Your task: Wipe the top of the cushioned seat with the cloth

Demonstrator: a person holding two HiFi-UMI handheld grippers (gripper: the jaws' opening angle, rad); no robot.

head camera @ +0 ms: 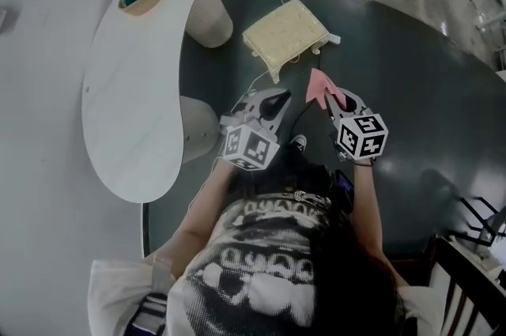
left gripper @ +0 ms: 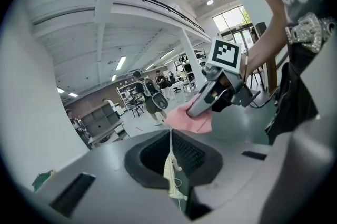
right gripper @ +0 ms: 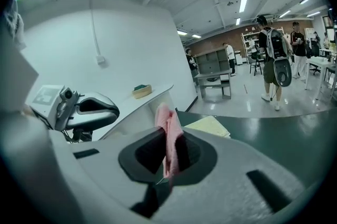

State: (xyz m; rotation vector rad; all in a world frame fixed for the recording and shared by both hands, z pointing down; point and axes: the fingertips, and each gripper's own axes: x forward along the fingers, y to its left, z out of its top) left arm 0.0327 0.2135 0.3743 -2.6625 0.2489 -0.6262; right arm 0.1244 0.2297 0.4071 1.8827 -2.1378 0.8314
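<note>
Pink cloth, clamped in right gripper, hangs just short of seat, rightward; left gripper pinches seat's cord.

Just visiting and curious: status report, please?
Right gripper shut on pink cloth. Left gripper shut on tie string off the yellow cushion. Cushion top bare, cloth not touching it.

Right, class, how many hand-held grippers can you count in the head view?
2. The left hand-held gripper, low centre, pinches a pale cord from the cushion; the right hand-held gripper, just right of it, grips the pink cloth. None seems hidden.
</note>
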